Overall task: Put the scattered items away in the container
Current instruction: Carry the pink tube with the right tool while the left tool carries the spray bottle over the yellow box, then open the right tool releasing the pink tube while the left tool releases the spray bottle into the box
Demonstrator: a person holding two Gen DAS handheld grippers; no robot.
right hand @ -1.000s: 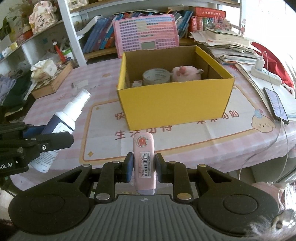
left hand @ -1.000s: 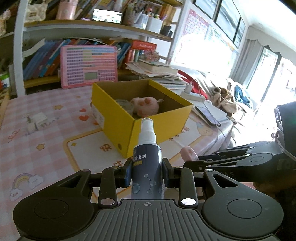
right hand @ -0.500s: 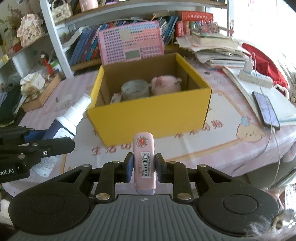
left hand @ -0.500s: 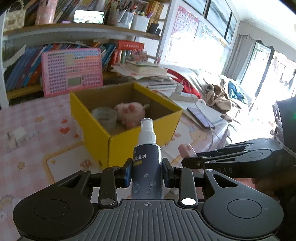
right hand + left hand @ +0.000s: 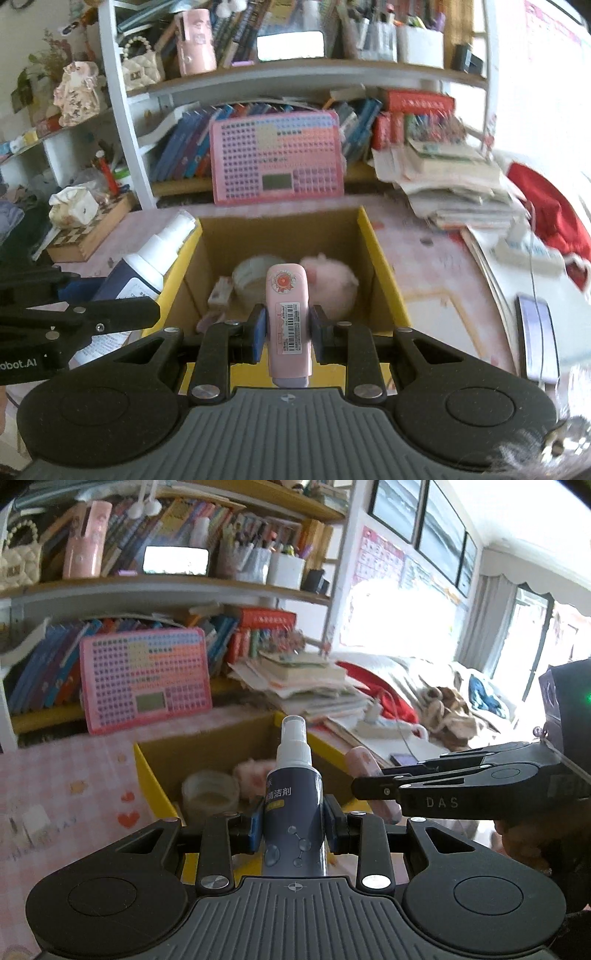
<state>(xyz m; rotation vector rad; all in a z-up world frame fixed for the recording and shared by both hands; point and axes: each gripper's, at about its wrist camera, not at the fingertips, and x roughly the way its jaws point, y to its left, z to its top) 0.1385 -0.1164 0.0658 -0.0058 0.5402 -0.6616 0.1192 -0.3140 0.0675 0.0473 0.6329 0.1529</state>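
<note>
My left gripper [image 5: 293, 825] is shut on a dark blue spray bottle [image 5: 293, 812] with a white nozzle, held upright over the near edge of the yellow cardboard box [image 5: 147, 771]. My right gripper [image 5: 287, 330] is shut on a pink oblong case [image 5: 287, 314] with a barcode sticker, held above the box's [image 5: 384, 280] near wall. Inside the box lie a tape roll [image 5: 249, 277], a pink plush pig [image 5: 330, 284] and a small pale item [image 5: 219, 295]. The bottle also shows at the left of the right wrist view [image 5: 147, 266].
A pink keyboard toy [image 5: 275, 158] leans on the bookshelf behind the box. A stack of books and papers [image 5: 450, 177] sits back right, with a phone [image 5: 535, 332], a power strip [image 5: 528, 251] and cable on the right. A wooden chess box [image 5: 88, 232] lies left.
Both grippers have moved forward and up with their loads, and now hover over the near edge of the yellow box, which looks closer and lower in both views.
</note>
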